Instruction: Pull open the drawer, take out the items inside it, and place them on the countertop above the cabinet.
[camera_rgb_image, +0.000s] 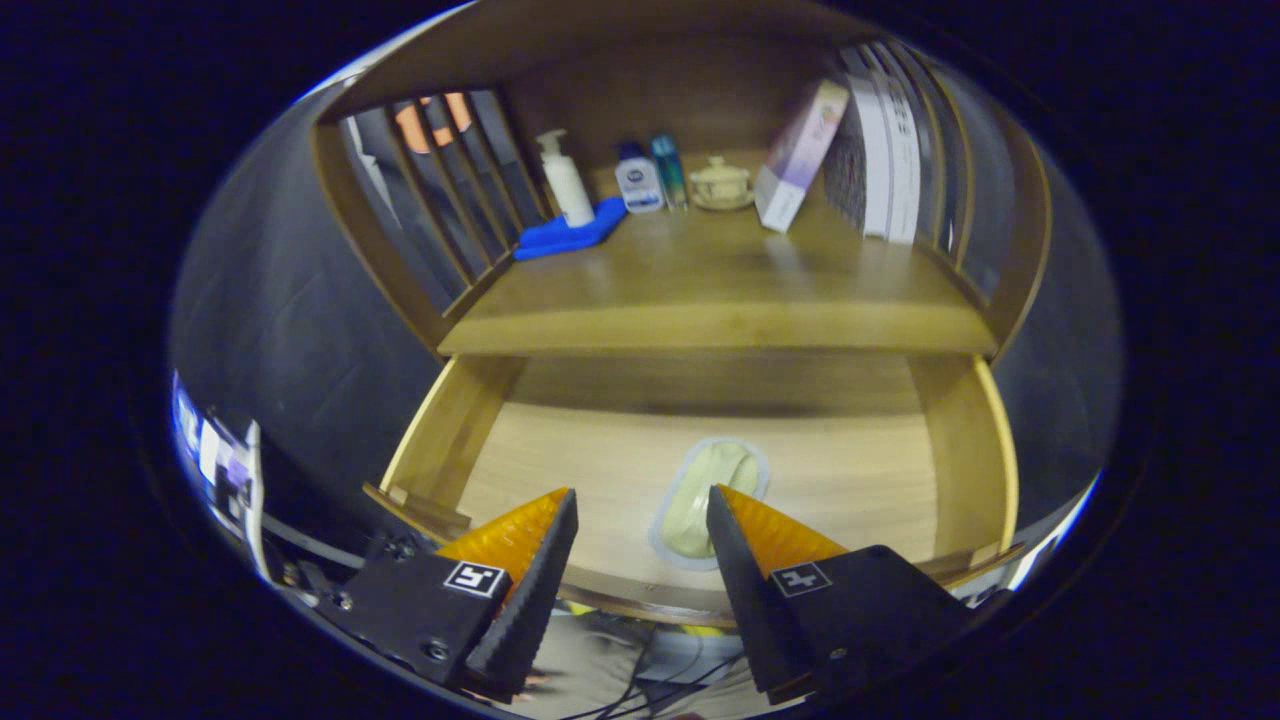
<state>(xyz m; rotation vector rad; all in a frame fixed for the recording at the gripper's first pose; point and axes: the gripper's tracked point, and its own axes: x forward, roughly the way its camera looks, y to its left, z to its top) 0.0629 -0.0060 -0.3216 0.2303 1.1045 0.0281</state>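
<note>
Two jaws parted above drawer (960, 450); pouch (705, 495) between.

My one camera rides on my claw (640, 500), looking forward and down along its two orange-and-black fingers, spread apart, into the open pale wooden drawer (960, 450) close below, with the brown wooden worktop (720, 290) beyond.

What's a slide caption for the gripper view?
Open tongs hover over the pulled-out drawer, a pale packet just ahead of them; the countertop above holds bottles and boxes.
</note>
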